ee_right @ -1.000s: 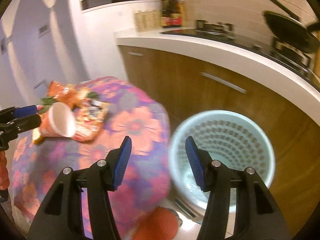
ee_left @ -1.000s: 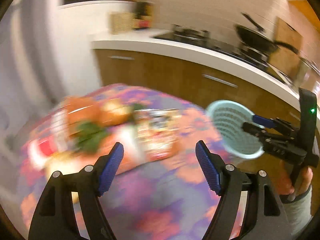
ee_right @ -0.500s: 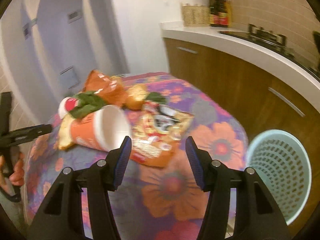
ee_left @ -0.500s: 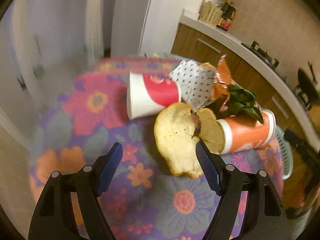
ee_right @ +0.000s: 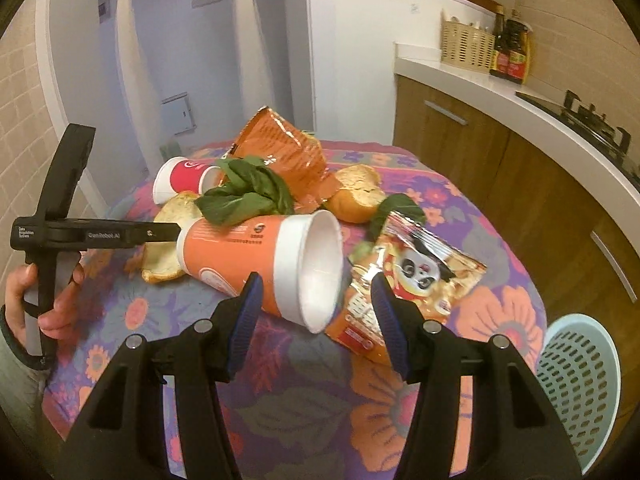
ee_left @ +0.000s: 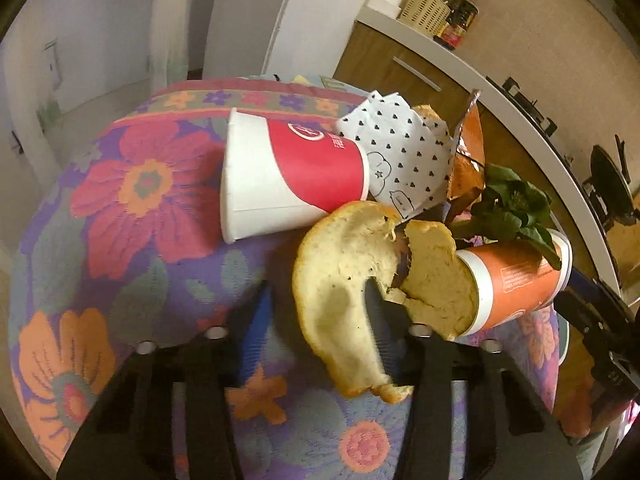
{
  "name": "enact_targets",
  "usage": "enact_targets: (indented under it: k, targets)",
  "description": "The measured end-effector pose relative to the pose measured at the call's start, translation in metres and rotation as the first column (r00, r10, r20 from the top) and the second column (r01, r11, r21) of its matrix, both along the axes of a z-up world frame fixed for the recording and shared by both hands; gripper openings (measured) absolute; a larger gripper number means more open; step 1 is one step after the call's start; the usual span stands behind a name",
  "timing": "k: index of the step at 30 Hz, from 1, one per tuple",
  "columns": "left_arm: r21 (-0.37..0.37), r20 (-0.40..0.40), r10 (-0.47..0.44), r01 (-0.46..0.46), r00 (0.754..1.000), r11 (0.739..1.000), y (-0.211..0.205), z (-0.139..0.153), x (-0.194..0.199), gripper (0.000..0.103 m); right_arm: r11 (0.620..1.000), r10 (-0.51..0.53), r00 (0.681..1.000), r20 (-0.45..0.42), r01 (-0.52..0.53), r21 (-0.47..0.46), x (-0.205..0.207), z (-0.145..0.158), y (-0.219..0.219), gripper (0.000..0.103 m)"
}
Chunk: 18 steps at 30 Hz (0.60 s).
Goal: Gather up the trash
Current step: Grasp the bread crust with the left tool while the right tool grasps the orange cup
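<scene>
— Two cups lie on their sides on the flowered cloth (ee_right: 500, 312): a red cup (ee_left: 288, 176) at the far side and an orange cup (ee_right: 256, 264) nearer, its white mouth facing the right gripper (ee_right: 316, 320).

— What else is in the heap?

— A torn bread slice (ee_left: 344, 280) touching the orange cup's base, a bread roll (ee_right: 356, 196) behind, green leaves (ee_right: 244, 196) draped over the orange cup, an orange foil bag (ee_right: 284, 152), a heart-print paper (ee_left: 404, 160) against the red cup, and a panda snack bag (ee_right: 408, 280) just right of the orange cup.

— And the left gripper (ee_left: 316, 320)?

— Its jaws are closing with the lower end of the bread slice between them. The fingers are blurred, so I can't tell whether the pads press the bread. In the right view a hand (ee_right: 52, 300) holds it beside the orange cup's base.

— The right one?

— About half open, nothing gripped; the orange cup's rim sits just ahead of its fingertips.

— Where's the bin (ee_right: 576, 392)?

— Pale blue, mesh-walled, below the table's right edge, by the wooden cabinets (ee_right: 500, 184).
</scene>
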<state>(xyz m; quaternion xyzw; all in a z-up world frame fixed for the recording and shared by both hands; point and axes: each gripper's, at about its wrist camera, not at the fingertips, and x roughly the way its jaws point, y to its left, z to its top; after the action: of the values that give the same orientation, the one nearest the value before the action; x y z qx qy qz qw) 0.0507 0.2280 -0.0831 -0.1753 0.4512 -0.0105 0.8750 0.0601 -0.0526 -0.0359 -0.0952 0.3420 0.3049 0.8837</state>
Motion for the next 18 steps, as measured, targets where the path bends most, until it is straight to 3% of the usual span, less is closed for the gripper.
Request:
enact_targets:
  k: [3,14,18]
  targets:
    - [0.026,-0.007,0.002,-0.002,1.000,1.000,-0.003,-0.003,0.001,0.011,1.000,0.021,1.000,-0.014,-0.021,0.004,0.005,-0.002,0.006,0.052]
    - [-0.001,0.054,0.039,-0.039,0.998,0.999,0.002,0.010,-0.030,0.003,0.996,0.090,0.993,-0.078,-0.091,-0.015,0.006,-0.012,0.025,0.052]
    - [0.000,0.077,0.058,-0.058,0.995,0.998,0.008,0.019,-0.043,0.003,0.993,0.112,0.991,-0.071,-0.114,-0.020,-0.004,-0.009,0.031,0.034]
